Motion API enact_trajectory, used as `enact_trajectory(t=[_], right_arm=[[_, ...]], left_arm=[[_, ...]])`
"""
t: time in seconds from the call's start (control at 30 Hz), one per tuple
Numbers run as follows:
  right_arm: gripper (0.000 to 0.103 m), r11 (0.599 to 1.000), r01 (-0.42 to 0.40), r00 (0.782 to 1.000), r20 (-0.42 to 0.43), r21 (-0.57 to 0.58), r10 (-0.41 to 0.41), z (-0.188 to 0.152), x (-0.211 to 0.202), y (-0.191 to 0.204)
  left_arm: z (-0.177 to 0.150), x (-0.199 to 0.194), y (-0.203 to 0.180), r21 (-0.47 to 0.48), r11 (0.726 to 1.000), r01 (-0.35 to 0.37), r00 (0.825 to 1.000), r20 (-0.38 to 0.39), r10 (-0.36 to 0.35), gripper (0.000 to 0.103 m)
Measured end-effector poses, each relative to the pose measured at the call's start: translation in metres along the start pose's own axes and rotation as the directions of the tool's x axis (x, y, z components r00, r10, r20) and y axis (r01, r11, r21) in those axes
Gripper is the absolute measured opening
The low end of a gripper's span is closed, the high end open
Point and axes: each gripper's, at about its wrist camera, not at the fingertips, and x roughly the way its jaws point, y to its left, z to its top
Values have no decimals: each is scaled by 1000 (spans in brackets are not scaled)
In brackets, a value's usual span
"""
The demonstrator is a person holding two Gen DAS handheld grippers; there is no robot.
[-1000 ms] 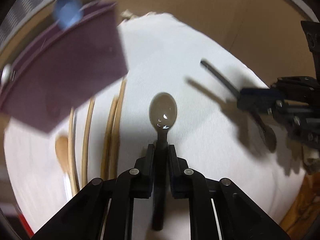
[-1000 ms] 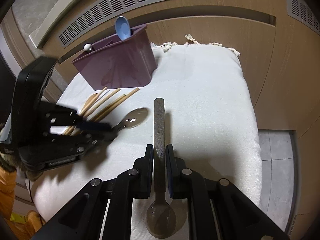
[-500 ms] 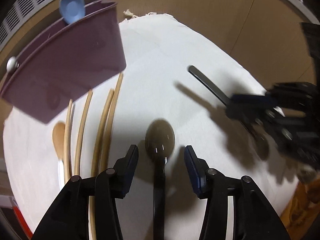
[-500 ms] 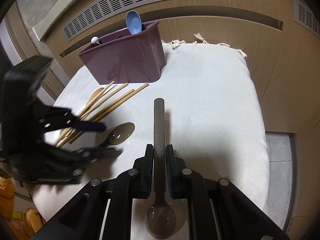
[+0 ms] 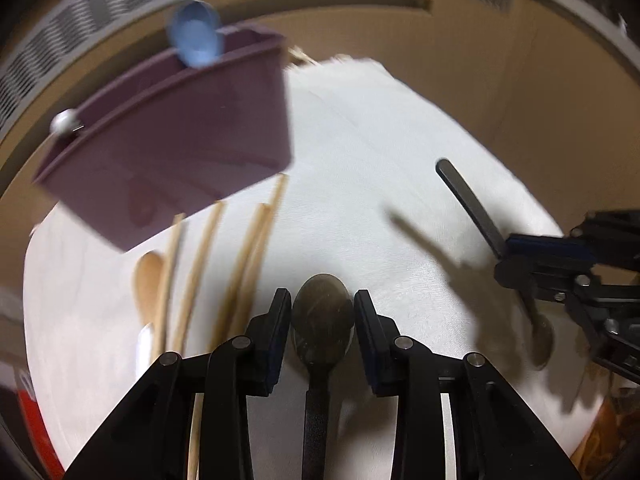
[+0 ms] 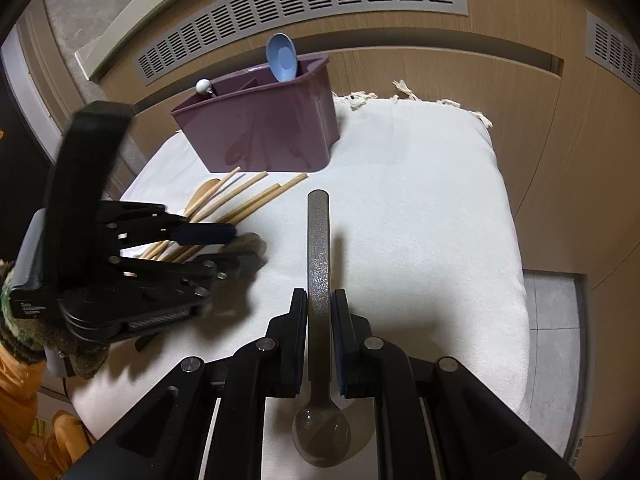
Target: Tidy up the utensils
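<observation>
A purple utensil holder [image 6: 264, 128] stands at the back of a white cloth [image 6: 420, 200], with a blue spoon [image 6: 282, 58] in it. My left gripper [image 5: 322, 308] is open, its jaws on either side of the bowl of a dark spoon [image 5: 320, 320] that lies on the cloth. My right gripper [image 6: 319, 308] is shut on the handle of a second dark spoon [image 6: 319, 248], held above the cloth with its bowl toward the camera. In the left wrist view that spoon [image 5: 468, 200] and the right gripper [image 5: 548, 256] show at the right.
Several wooden chopsticks [image 5: 240, 264] and a wooden spoon [image 5: 148, 276] lie on the cloth left of the left gripper, in front of the holder [image 5: 168, 148]. A white-knobbed utensil [image 6: 204, 86] stands in the holder. Wooden panels with vents stand behind.
My left gripper opened, let go of the dark spoon, and has moved forward so its jaws flank the spoon's bowl. My right gripper, still holding its spoon, has moved toward the holder.
</observation>
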Motion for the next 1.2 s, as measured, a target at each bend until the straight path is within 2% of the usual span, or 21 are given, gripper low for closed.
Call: enact_trajectory(t=[0.2, 0.27, 0.37, 0.4, 0.47, 0.53, 0.63, 0.67, 0.7, 0.87, 0.97, 1.1, 1.13, 1.17, 1.2], right_arm=[[12, 1000, 5, 1000, 18, -21, -5, 6, -5, 15], [12, 999, 11, 999, 42, -36, -10, 11, -12, 23], [12, 998, 26, 993, 120, -59, -18, 27, -33, 36], [12, 997, 30, 988, 152, -68, -19, 34, -42, 41], [12, 993, 41, 973, 230, -107, -16, 52, -64, 54], [12, 985, 49, 965, 260, -163, -5, 64, -75, 66], [18, 967, 27, 984, 179, -255, 19, 70, -62, 77], [24, 963, 30, 989, 149, -268, 11, 68, -53, 78], [24, 960, 45, 994, 112, -278, -14, 62, -40, 76], [24, 976, 60, 996, -53, -210, -73, 32, 21, 54], [24, 977, 88, 989, -96, -192, -108, 24, 46, 46], [24, 982, 92, 982, -148, -165, -117, 21, 67, 37], [22, 981, 93, 983, -144, -168, -118, 20, 65, 36], [13, 979, 100, 980, -150, -175, -127, 19, 65, 36], [12, 978, 105, 979, -154, -178, -133, 20, 66, 37]], left_arm=[[-21, -51, 19, -69, 997, -37, 991, 123, 45, 33], [-16, -62, 23, -82, 996, -45, 985, 162, 58, 33], [-6, -93, 30, -98, 994, -47, 966, 250, 70, 33], [-3, -111, 34, -103, 994, -44, 953, 294, 73, 33], [18, -120, 40, -115, 992, -43, 931, 357, 81, 33], [29, -137, 47, -131, 991, -41, 907, 412, 92, 33], [29, -153, 55, -148, 988, -45, 886, 452, 108, 33], [24, -159, 60, -153, 987, -44, 882, 459, 111, 33], [22, -162, 63, -158, 986, -43, 879, 464, 113, 33], [5, -160, 70, -178, 984, -29, 884, 455, 108, 33], [-2, -157, 70, -182, 983, -20, 893, 439, 99, 33], [-11, -150, 75, -200, 980, -6, 904, 419, 91, 33], [-13, -149, 76, -206, 979, -2, 906, 414, 89, 33], [-15, -147, 77, -212, 977, 3, 909, 409, 86, 33], [-17, -145, 78, -217, 976, 10, 912, 403, 81, 33]])
